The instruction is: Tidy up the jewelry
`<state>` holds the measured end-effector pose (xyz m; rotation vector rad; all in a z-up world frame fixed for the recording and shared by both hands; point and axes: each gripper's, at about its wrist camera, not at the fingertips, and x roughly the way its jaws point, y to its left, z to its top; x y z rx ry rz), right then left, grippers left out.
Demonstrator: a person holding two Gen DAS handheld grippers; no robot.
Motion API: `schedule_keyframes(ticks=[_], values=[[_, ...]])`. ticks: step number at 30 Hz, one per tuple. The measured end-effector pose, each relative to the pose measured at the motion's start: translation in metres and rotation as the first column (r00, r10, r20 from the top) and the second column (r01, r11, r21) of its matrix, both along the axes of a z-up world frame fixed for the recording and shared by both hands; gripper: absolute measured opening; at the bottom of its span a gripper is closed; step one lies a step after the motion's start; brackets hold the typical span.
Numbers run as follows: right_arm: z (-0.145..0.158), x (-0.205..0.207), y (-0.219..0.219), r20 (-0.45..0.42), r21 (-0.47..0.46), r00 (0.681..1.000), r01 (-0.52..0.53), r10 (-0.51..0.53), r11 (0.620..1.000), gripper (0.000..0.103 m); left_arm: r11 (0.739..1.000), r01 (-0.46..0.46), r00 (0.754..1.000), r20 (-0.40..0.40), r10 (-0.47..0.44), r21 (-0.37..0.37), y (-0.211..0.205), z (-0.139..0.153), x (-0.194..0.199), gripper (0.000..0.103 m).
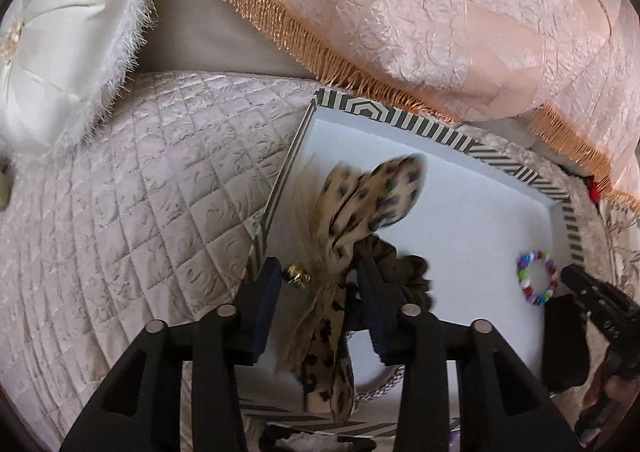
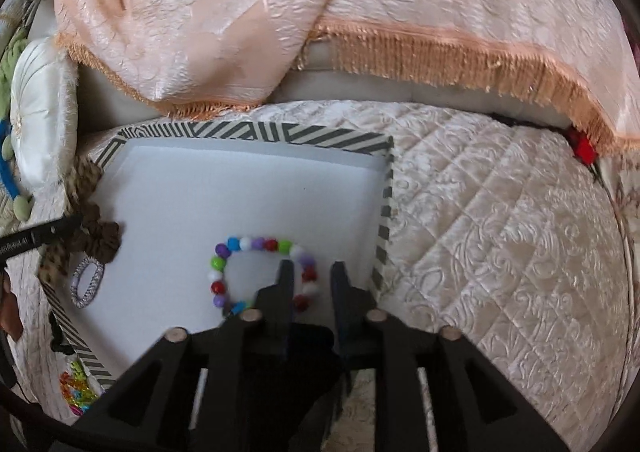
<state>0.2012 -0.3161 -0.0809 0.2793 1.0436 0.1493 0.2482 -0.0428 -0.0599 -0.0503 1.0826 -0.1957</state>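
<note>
A striped-rim tray (image 1: pixel 404 120) with a white floor lies on the quilted bed; it also shows in the right wrist view (image 2: pixel 256 134). My left gripper (image 1: pixel 316 272) is open over its left edge, and a leopard-print scarf scrunchie (image 1: pixel 372 188) hangs loose between the fingers. A brown scrunchie (image 1: pixel 404 268) lies just behind it in the tray. A multicoloured bead bracelet (image 2: pixel 224 252) lies on the tray floor. My right gripper (image 2: pixel 312 272) is open just above the bracelet's right side. A silver oval ring (image 2: pixel 86 284) lies at the tray's left.
A peach fringed bedspread (image 2: pixel 280 24) is heaped behind the tray. A white fringed cushion (image 1: pixel 68 64) sits at the far left. Colourful small clips (image 2: pixel 76 392) lie on the quilt (image 2: pixel 500 236) outside the tray's near-left corner.
</note>
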Motion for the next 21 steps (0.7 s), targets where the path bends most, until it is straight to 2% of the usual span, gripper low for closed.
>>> schedule_keyframes(ticks=[2,4,11,14,17,21], values=[[0.007,-0.006,-0.001,0.019,0.020,1.000,0.019,-0.019,1.000,0.031,1.000,0.003,1.000,0.007,-0.003,0.010,0.000,0.002,-0.004,0.030],[0.016,-0.014,0.002,0.040,0.018,0.999,0.021,-0.021,1.000,0.045,0.999,0.001,1.000,0.031,-0.002,0.045,-0.001,0.005,-0.009,0.030],[0.042,-0.053,0.012,0.091,0.071,0.996,-0.001,-0.005,0.997,0.052,0.993,-0.014,0.994,0.113,0.000,0.120,-0.002,0.025,-0.040,0.030],[0.051,-0.072,0.017,0.108,0.092,0.994,-0.009,-0.001,0.996,0.059,0.987,-0.018,0.992,0.130,-0.002,0.158,-0.001,0.032,-0.055,0.030],[0.058,-0.093,0.023,0.116,0.118,0.993,-0.023,0.010,0.993,0.060,0.986,-0.024,0.990,0.139,0.001,0.168,0.004,0.036,-0.070,0.030],[0.067,-0.118,0.032,0.129,0.139,0.991,-0.042,0.024,0.989,0.061,0.971,-0.050,0.985,0.171,0.010,0.235,0.008,0.040,-0.094,0.030]])
